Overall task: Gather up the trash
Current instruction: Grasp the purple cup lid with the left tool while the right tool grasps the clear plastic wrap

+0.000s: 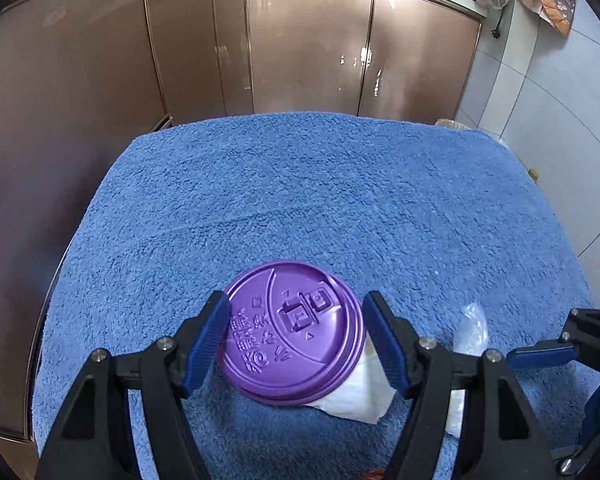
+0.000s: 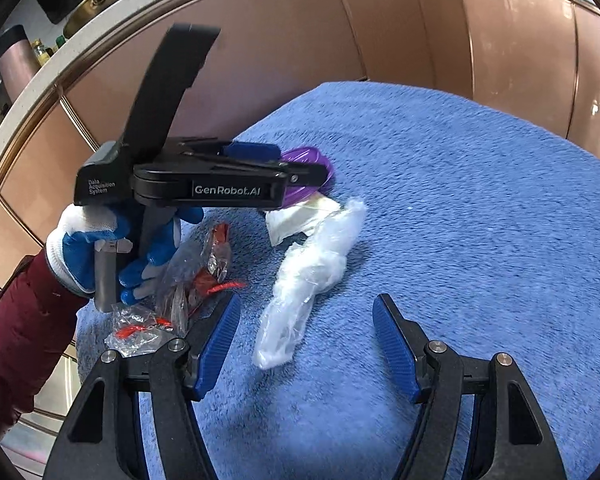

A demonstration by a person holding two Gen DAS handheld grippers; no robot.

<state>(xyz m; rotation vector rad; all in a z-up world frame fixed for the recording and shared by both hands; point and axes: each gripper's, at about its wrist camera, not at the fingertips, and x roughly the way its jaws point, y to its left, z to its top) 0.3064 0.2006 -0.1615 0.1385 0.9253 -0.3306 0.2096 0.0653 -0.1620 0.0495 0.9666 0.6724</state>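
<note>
The left gripper (image 1: 296,340) straddles the purple-lidded cup (image 1: 292,332), fingers spread, seemingly not gripping; the right gripper (image 2: 306,344), open and empty, faces the crumpled plastic bag (image 2: 304,276) beside the cup.

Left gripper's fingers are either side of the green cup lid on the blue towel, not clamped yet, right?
Not quite: the cup lid is purple, not green. The left wrist view shows it between the left gripper fingers, which stand clear of its rim, on the blue towel.
</note>
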